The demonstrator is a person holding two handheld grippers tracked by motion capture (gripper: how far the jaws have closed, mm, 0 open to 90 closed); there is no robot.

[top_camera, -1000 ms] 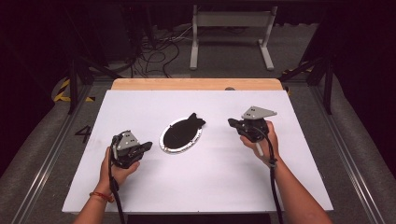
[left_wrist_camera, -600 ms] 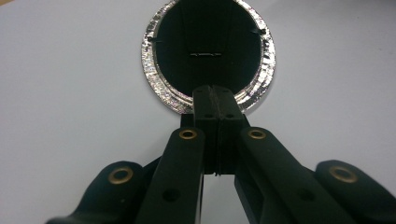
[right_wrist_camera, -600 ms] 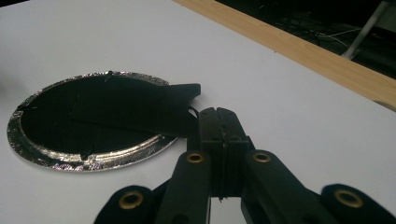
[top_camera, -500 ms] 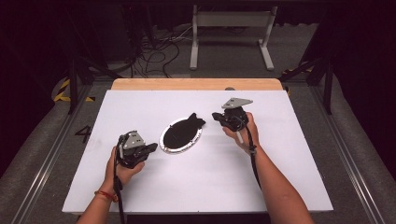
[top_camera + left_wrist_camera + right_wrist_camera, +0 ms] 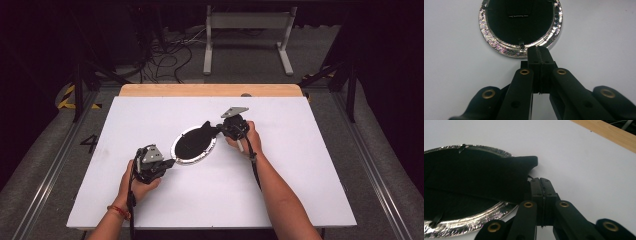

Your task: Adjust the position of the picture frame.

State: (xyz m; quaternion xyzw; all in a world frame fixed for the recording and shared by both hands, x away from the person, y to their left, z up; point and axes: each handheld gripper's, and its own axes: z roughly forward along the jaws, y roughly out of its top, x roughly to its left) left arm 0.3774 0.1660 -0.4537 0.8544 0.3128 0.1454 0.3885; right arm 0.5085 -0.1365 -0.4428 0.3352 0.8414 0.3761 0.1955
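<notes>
A round disc with a crinkled silver rim (image 5: 176, 152) and a black cover (image 5: 192, 145) lies mid-table on the white board. A black flap (image 5: 206, 127) sticks out at its far right end. My left gripper (image 5: 172, 161) is shut, its tips at the disc's near-left rim (image 5: 499, 47). In the left gripper view the joined tips (image 5: 539, 50) just reach the silver edge. My right gripper (image 5: 220, 129) is shut beside the flap. In the right gripper view its tips (image 5: 542, 181) sit just right of the flap (image 5: 524, 162), with nothing seen between the pads.
The white board (image 5: 300, 165) covers the table, with a wooden strip (image 5: 210, 90) along its far edge. Beyond the table stand a metal frame (image 5: 247, 20) and loose cables (image 5: 165, 55) on the floor. Metal rails run along both sides.
My right gripper has moved left and lower, from right of the disc up to its black flap. The left gripper has crept right toward the disc's rim.
</notes>
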